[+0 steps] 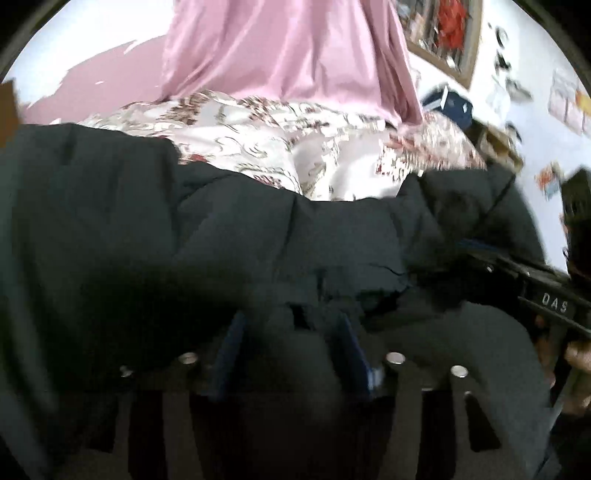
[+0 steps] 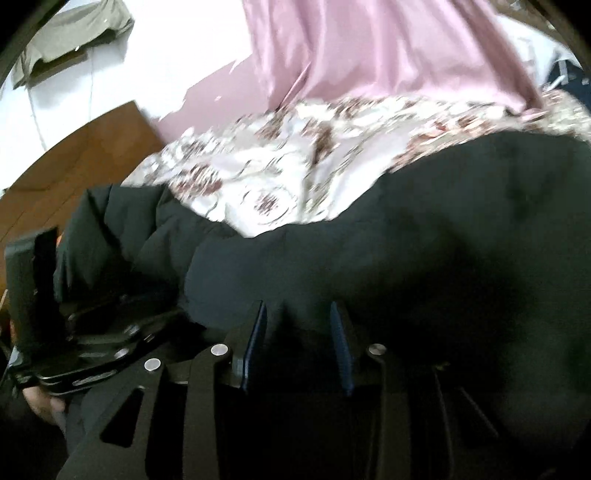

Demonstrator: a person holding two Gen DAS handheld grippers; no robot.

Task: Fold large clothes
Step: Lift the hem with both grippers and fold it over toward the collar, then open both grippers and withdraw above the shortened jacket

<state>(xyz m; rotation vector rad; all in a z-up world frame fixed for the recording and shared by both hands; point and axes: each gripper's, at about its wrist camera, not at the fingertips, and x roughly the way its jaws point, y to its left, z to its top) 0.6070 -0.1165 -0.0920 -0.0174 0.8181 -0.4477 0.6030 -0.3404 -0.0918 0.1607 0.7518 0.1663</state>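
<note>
Home bedroom — floral bedspread [image 1: 258,136], pink satin curtain [image 1: 280,48], framed picture [image 1: 447,33].

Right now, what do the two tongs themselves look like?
Both are black frames with cut-out slots and round silver bolts. The left tongs and right tongs each carry two dark blue pads. The right tool's side bears white "DAS" lettering.

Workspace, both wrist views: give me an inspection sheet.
Surface: floral bedspread, partly covered.
Job's things: black padded jacket spread over the bedspread, bunched near the claws.
Clutter: olive garment far off on the white surface.
Grippers: left claw open, right claw open; jacket fabric bulges between each one's fingers, unpinched.
Cables: nothing seen.
Surroundings: pink curtain, framed picture, brown wooden floor.
</note>
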